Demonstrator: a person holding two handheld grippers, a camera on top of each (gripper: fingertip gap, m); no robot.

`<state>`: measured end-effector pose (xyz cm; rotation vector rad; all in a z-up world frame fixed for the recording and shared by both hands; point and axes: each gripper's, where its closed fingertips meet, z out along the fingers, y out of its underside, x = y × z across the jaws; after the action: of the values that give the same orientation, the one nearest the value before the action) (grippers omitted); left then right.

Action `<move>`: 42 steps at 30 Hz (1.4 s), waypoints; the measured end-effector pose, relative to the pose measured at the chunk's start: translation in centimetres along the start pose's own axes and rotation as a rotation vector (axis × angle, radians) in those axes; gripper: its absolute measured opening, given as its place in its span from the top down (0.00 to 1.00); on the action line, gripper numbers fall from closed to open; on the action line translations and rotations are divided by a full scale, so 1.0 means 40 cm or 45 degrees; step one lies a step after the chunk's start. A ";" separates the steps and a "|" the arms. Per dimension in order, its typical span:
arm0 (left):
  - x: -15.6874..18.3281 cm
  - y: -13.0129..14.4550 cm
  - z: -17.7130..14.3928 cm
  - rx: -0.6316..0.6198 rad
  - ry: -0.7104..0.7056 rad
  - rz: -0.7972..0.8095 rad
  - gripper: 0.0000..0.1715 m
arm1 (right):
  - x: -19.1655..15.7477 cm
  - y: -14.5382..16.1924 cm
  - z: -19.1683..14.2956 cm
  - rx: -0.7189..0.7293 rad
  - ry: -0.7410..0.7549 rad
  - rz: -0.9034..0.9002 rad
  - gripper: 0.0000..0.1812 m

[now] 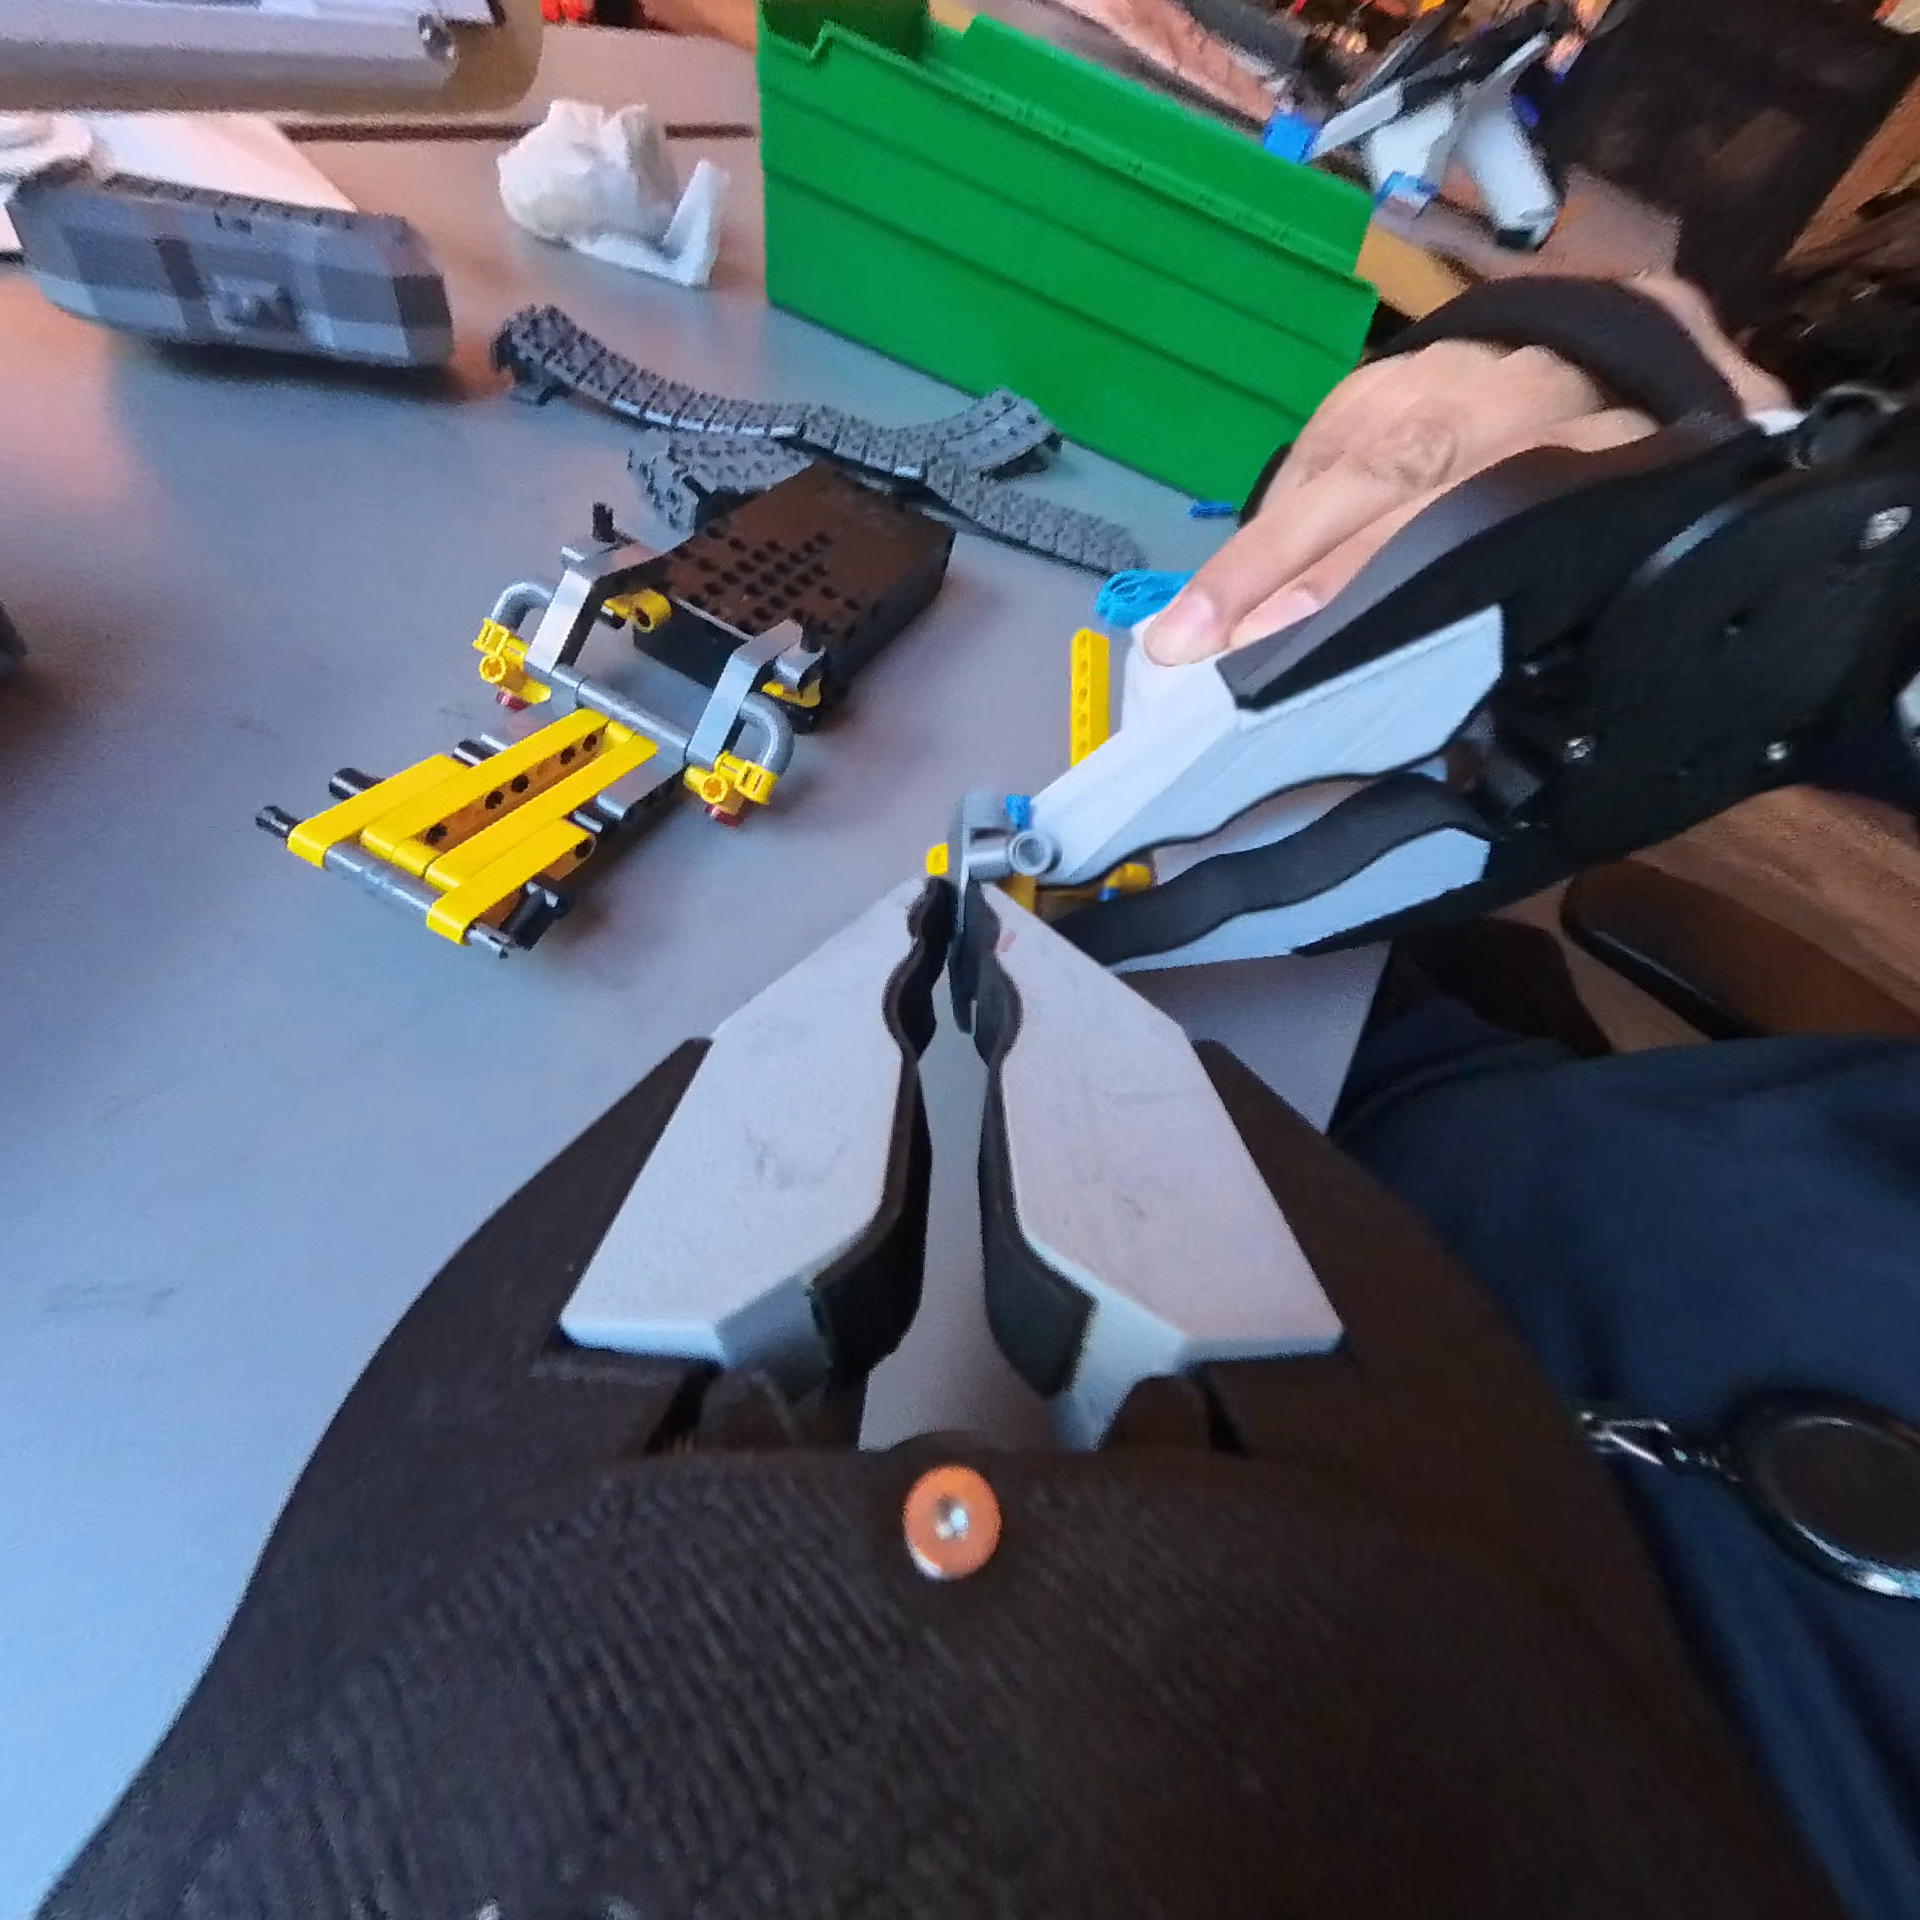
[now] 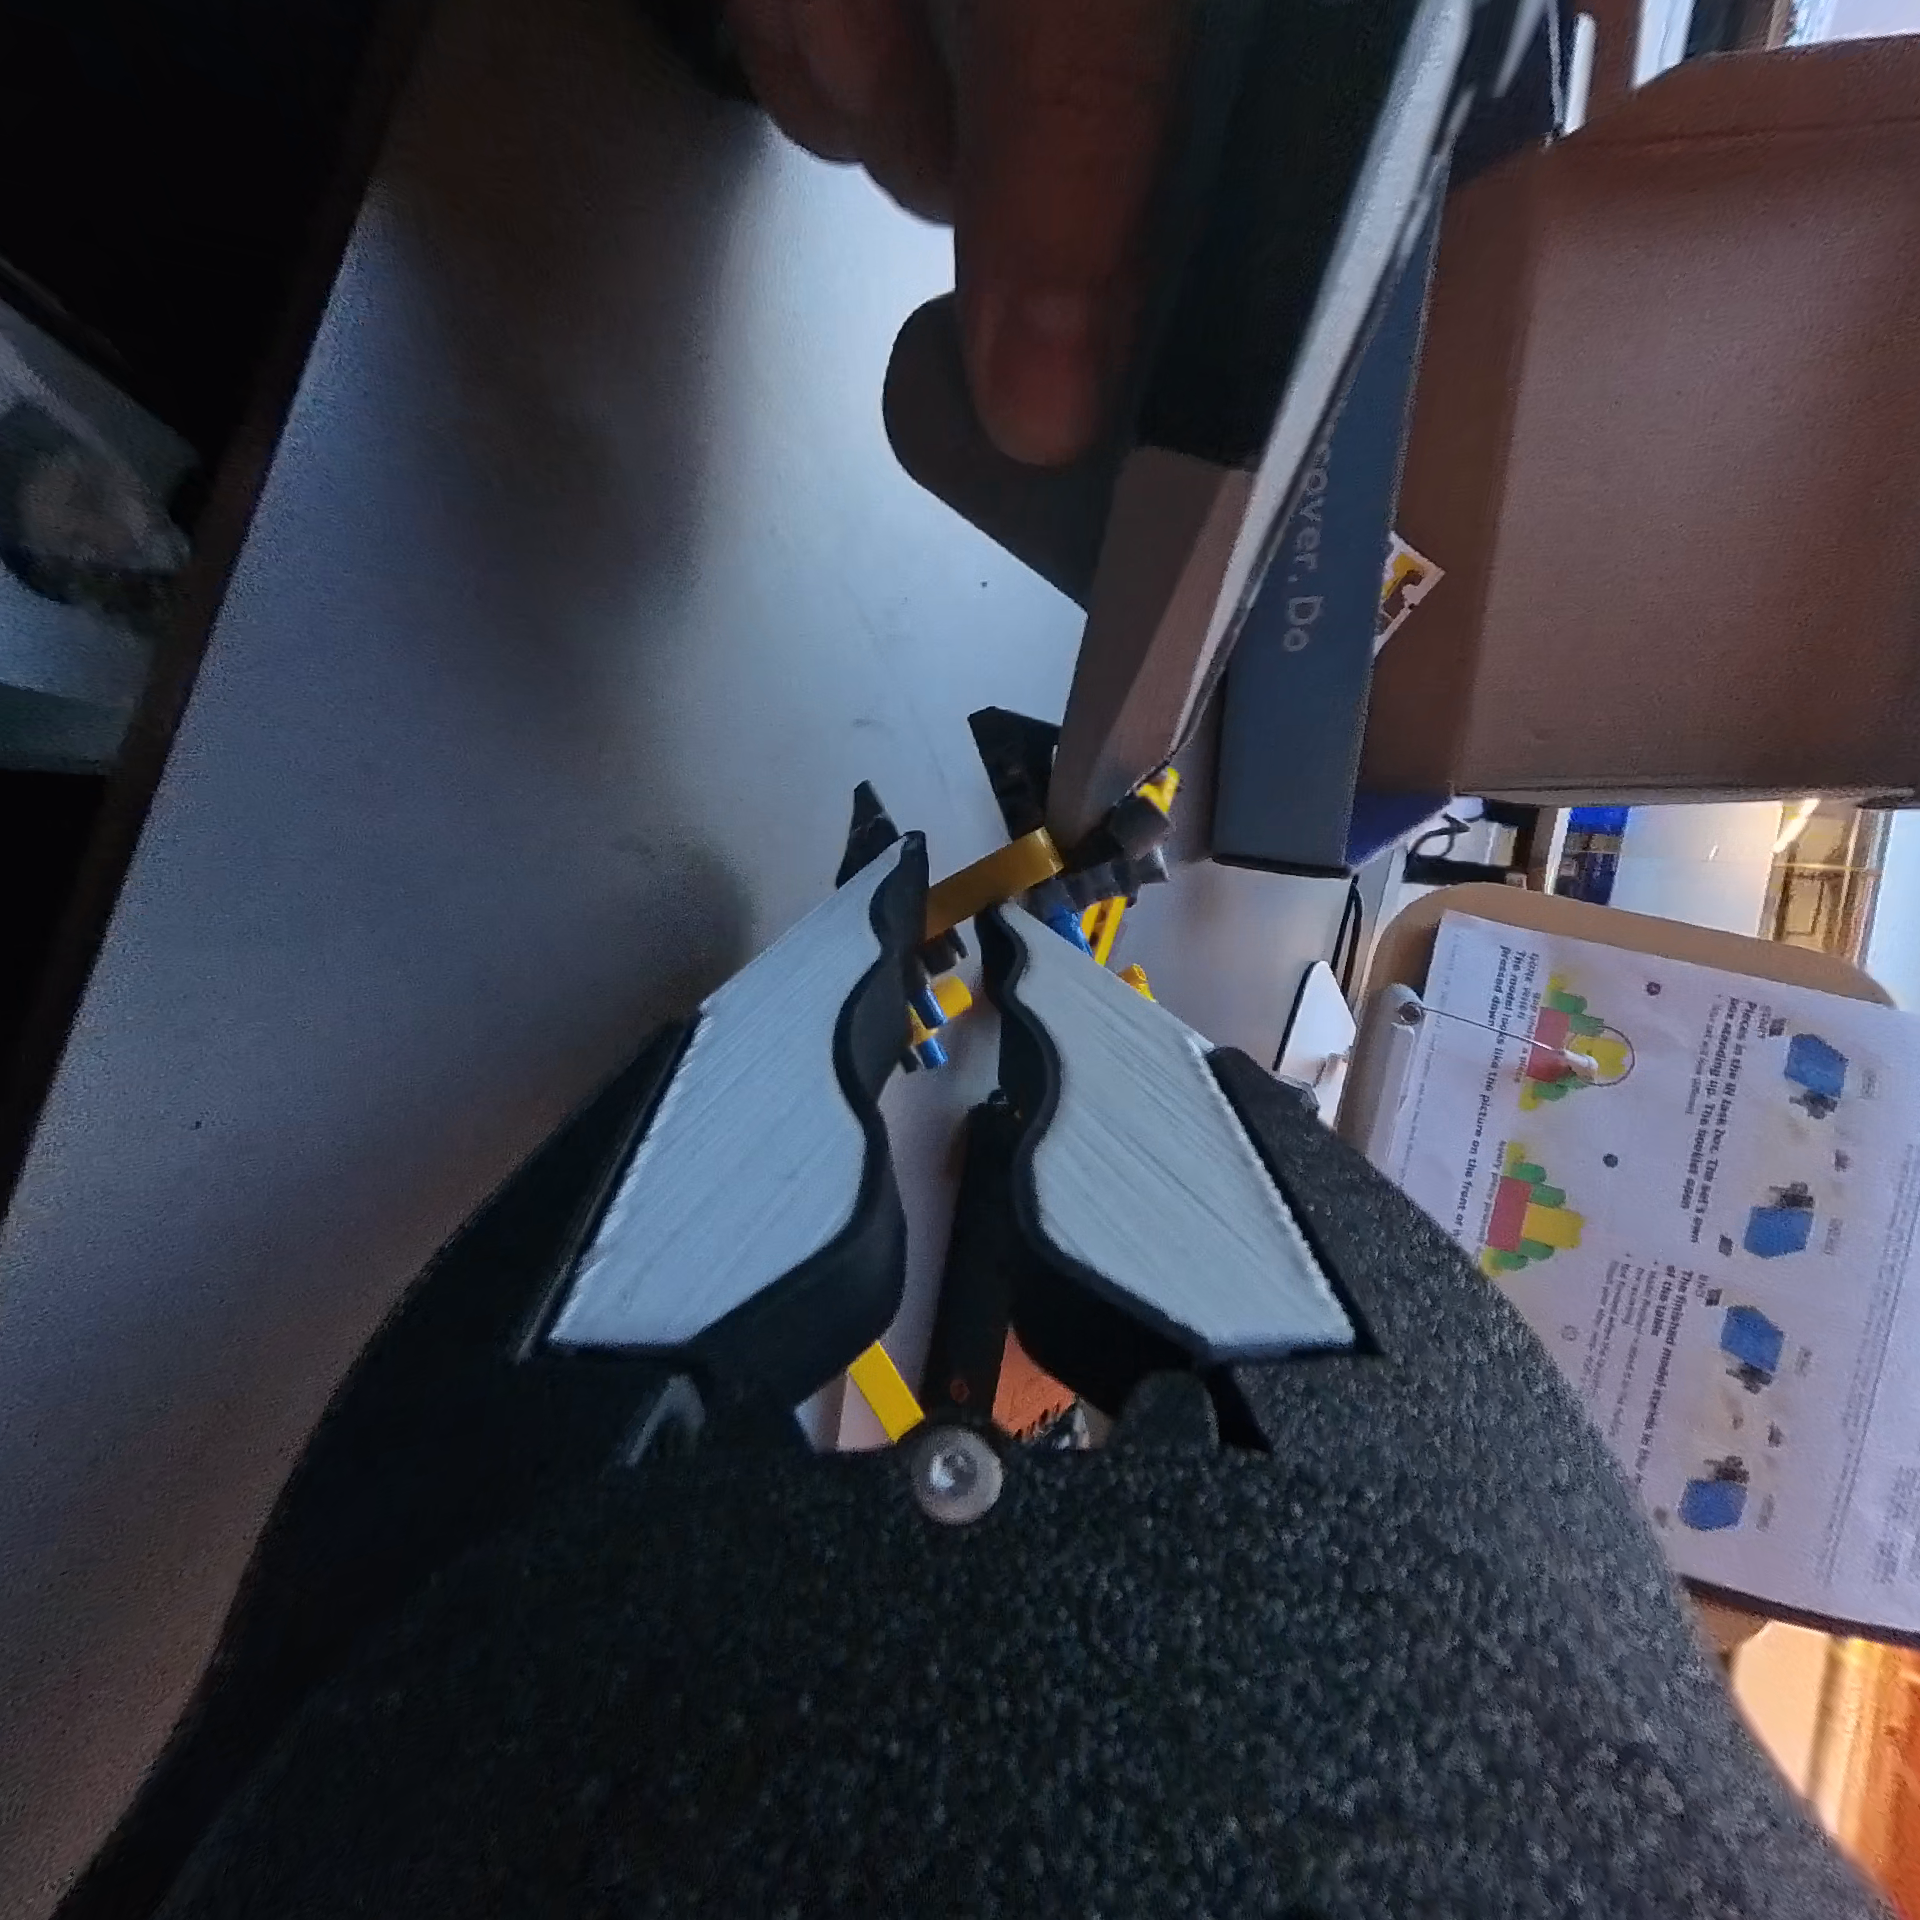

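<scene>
My left gripper (image 1: 956, 904) is shut on a thin grey part of a small assembly (image 1: 997, 844) of grey, yellow and blue building pieces, held just above the grey table (image 1: 208, 1039). My right gripper (image 1: 1039, 873) comes in from the right and grips the same assembly from the other side. In the right wrist view the right gripper (image 2: 951, 894) is closed around the assembly's yellow beam (image 2: 997, 868) and blue pins. The left gripper (image 2: 1081, 810) reaches down from the top onto it. A hand (image 1: 1382, 468) rests on the right gripper.
A larger yellow, grey and black model (image 1: 644, 707) lies on the table to the left, with grey track strips (image 1: 831, 436) behind it. A green bin (image 1: 1039, 239) stands at the back. A printed sheet (image 2: 1714, 1247) and a cardboard box (image 2: 1662, 468) are at the right. My left and right fingertips are right by each other.
</scene>
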<state>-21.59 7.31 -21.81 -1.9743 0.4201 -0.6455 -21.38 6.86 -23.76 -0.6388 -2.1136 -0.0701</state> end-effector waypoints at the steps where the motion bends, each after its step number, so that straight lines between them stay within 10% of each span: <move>1: -0.002 0.006 0.003 -0.024 -0.018 0.009 1.00 | -0.007 0.002 0.006 -0.007 -0.006 -0.028 0.99; 6: -0.018 -0.023 -0.007 0.084 -0.097 0.042 1.00 | -0.013 -0.024 0.015 0.047 0.018 -0.092 1.00; 12: -0.057 -0.055 -0.061 0.272 -0.107 -0.129 1.00 | 0.032 -0.012 0.015 0.163 -0.031 0.910 1.00; 16: -0.039 -0.064 -0.051 0.324 -0.070 -0.202 1.00 | 0.057 -0.027 0.001 0.246 0.048 1.153 0.86; 42: -0.030 -0.077 -0.052 0.516 0.100 -0.579 1.00 | 0.103 -0.040 -0.016 0.372 0.360 1.163 0.95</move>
<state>-23.73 7.92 -18.59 -1.6612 -0.1200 -1.0093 -23.55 6.99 -19.86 -1.2595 -1.3678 0.6054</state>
